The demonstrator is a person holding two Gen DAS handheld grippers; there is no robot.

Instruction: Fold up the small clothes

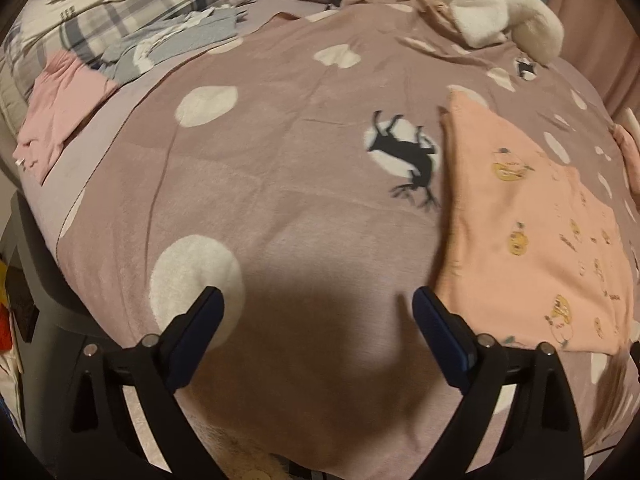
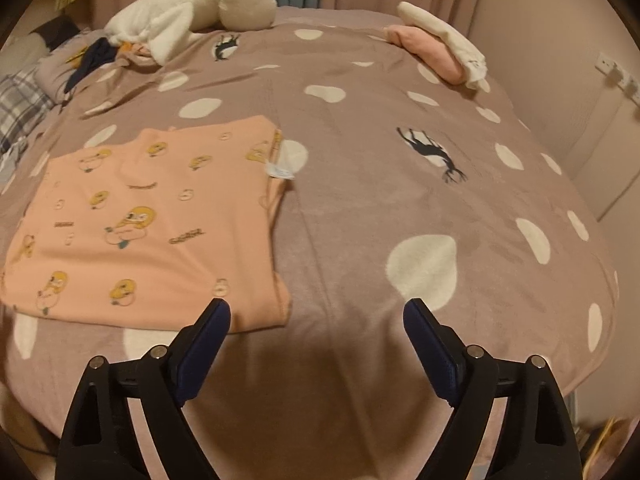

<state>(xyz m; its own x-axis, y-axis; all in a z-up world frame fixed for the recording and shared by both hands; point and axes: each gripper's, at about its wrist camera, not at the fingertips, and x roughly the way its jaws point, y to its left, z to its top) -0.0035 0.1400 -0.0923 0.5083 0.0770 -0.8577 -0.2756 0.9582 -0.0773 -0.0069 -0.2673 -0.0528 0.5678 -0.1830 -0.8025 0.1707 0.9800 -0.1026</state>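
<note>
Only the left wrist view shows the pink garment and grey-blue clothes far left; only the right shows two folded pieces, pink and white, far right. One folded peach duck-print garment lies flat on the spotted blanket, long axis near-to-far. Left gripper and right gripper stand wide, empty.

A mauve blanket with white spots and black deer covers the bed. A white plush toy lies at its far edge, a plaid pillow far left.
</note>
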